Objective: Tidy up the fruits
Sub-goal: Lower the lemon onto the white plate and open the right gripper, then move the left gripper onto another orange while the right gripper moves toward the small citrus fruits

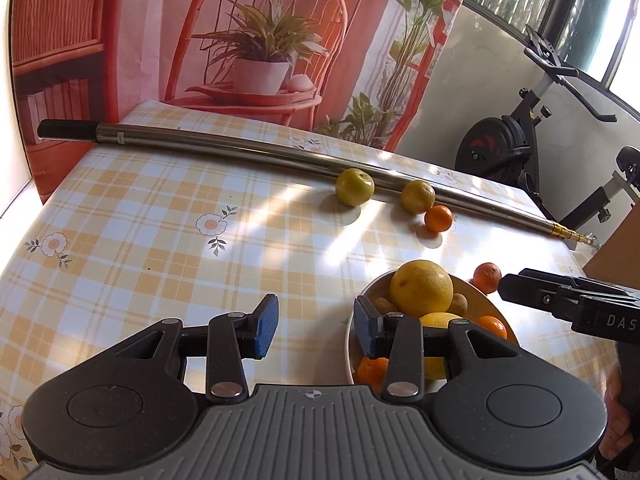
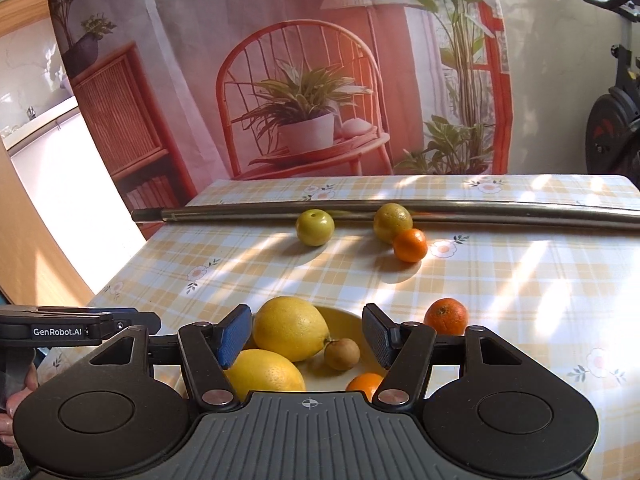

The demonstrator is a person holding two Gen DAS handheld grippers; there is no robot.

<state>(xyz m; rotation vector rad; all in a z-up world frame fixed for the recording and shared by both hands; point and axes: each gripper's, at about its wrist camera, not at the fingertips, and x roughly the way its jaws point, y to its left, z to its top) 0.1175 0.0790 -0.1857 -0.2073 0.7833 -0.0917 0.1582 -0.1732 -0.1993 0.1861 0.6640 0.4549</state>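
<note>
A cream bowl (image 2: 344, 316) (image 1: 370, 288) near the table's front holds two large lemons (image 2: 290, 333) (image 1: 421, 288), a small brown fruit (image 2: 341, 354) and small oranges (image 2: 362, 385). Loose on the checked cloth lie a green apple (image 2: 315, 227) (image 1: 354, 186), a yellow-green citrus (image 2: 392, 222) (image 1: 417, 196), a small orange (image 2: 410, 245) (image 1: 438, 219) and a redder orange (image 2: 446, 315) (image 1: 487, 277) just right of the bowl. My right gripper (image 2: 308, 340) hovers open over the bowl. My left gripper (image 1: 316, 326) is open, empty, at the bowl's left rim.
A long metal pole (image 1: 248, 146) (image 2: 360, 208) lies across the back of the table, behind the loose fruit. A printed backdrop (image 2: 300, 80) hangs behind. An exercise bike (image 1: 520, 136) stands off the table's right. The cloth left of the bowl is bare.
</note>
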